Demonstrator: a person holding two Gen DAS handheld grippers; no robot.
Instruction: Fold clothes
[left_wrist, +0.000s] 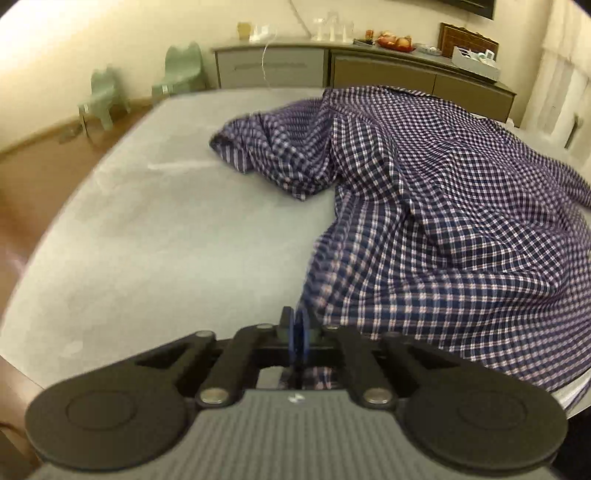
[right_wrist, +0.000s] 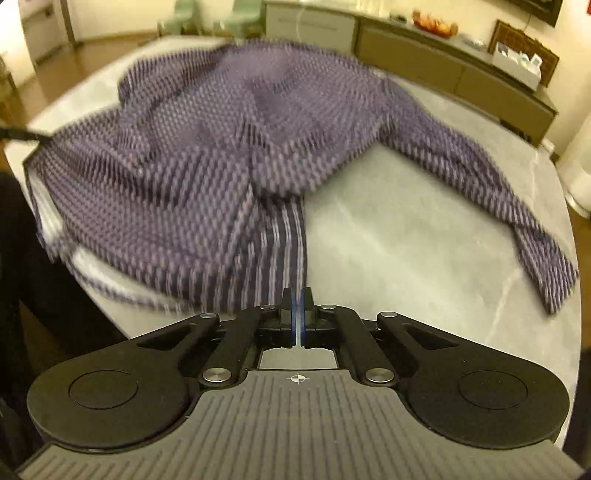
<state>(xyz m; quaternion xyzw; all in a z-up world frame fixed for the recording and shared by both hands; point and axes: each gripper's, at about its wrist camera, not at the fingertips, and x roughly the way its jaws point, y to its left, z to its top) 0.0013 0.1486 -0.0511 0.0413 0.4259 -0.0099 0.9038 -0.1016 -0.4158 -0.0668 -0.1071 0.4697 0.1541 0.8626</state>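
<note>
Purple-and-white checked cotton shirt pinched at its near hem by both grippers.
Left gripper and right gripper closed on fabric; crumpled body ahead of jaws.

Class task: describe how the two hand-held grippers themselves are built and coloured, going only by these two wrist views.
Both look alike. The left hand-held gripper and right hand-held gripper have black linkage arms with silver pivot pins, two round black discs at the sides, and a grey ribbed body below. The narrow black fingers carry blue pads. A small crosshair mark sits on the right body. No cables or sleeves show.
</note>
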